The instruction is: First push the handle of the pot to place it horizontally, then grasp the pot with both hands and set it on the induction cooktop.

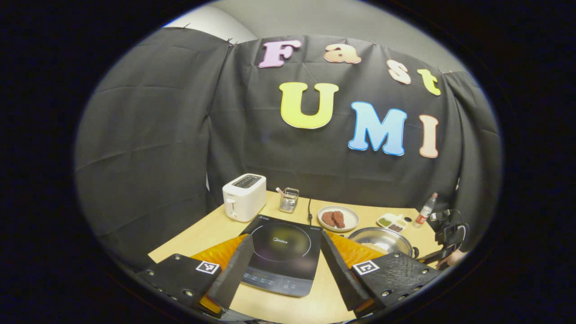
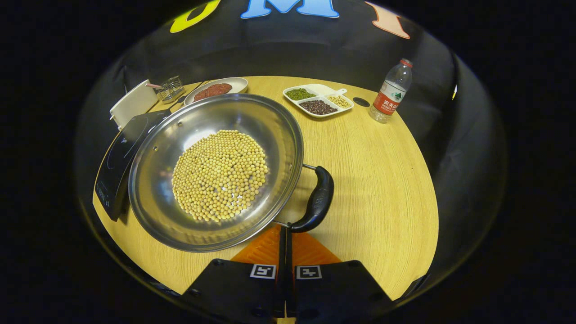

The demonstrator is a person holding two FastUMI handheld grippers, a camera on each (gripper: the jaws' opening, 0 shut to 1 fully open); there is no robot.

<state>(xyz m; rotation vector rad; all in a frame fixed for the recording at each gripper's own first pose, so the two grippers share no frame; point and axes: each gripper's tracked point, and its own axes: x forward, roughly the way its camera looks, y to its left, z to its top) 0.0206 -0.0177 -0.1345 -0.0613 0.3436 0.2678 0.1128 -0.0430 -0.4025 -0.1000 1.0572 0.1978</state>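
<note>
left gripper (image 1: 284,265) hovers with fingers spread wide; right gripper (image 2: 284,238) has fingers pressed together.

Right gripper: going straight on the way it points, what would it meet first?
Most likely the pot's black handle: the shut right gripper points at its near end, with the pot beyond. Depth is unclear.

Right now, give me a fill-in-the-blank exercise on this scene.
1. The pot holds a layer of yellow ____.
2. The right gripper has its fingers ____, tips by the pot's black handle.
3. The left gripper, fingers apart, faces the induction ____.
4. The plastic ____ stands on the table.

Answers: beans; shut; cooktop; bottle
</note>
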